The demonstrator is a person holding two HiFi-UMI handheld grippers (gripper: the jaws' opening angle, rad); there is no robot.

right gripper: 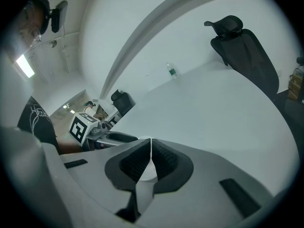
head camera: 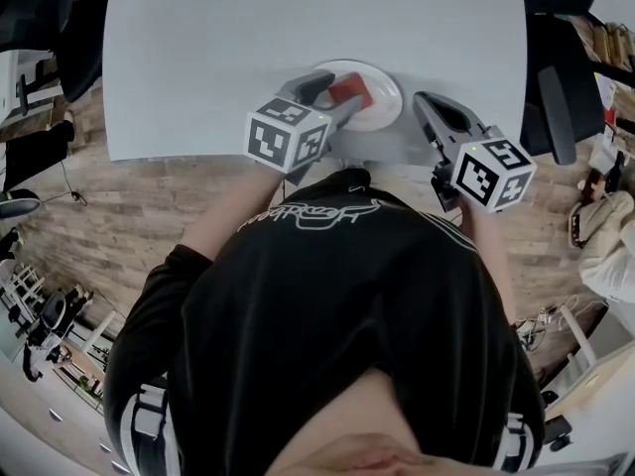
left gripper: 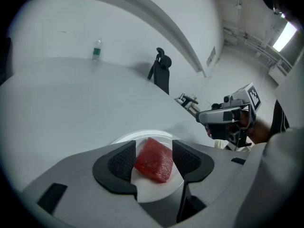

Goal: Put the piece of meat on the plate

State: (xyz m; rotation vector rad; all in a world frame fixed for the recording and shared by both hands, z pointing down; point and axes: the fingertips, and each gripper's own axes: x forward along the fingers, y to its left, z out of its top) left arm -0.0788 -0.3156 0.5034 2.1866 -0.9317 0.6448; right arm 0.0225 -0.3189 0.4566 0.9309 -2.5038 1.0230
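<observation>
Piece of meat [left gripper: 154, 161], red slab, lies on plate [left gripper: 159, 190] between parted left claw [left gripper: 153, 148]; right claw [right gripper: 151, 146] closed.

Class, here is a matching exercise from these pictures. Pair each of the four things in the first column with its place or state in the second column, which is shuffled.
Things
1. piece of meat
2. left claw
3. right claw
4. bottle

Places and states
A. jaws together, nothing between them
B. stands upright at the far side of the table
C. lies on the white plate
D. jaws apart, one on either side of the meat

Pairs: 1-C, 2-D, 3-A, 4-B
</observation>
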